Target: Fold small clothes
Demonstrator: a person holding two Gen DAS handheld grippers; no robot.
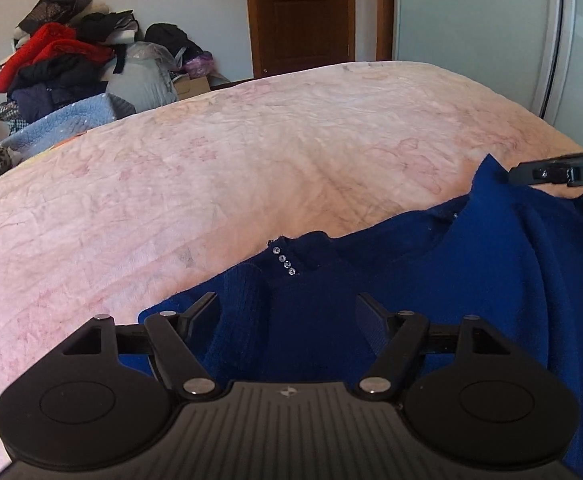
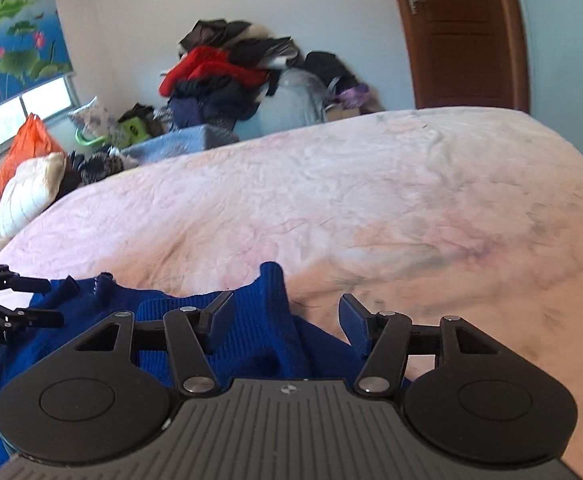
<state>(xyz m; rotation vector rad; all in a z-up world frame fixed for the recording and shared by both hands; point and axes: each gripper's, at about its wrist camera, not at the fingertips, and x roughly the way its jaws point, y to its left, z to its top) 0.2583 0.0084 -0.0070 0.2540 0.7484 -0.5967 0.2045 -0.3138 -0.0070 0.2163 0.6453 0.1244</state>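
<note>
Jaws on both the left gripper (image 1: 287, 316) and right gripper (image 2: 287, 316) are spread open over the blue sweater (image 1: 471, 264), apparently dropped on the bed (image 1: 251, 152) for folding.

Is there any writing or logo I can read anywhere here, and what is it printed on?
"DAS", cut off by the picture edge: on the right gripper seen from the left wrist.
"nRobot.AI", its start cut off: on the left gripper seen from the right wrist.
A small emblem, no letters: on each camera's own gripper body.
Nothing else is readable.
</note>
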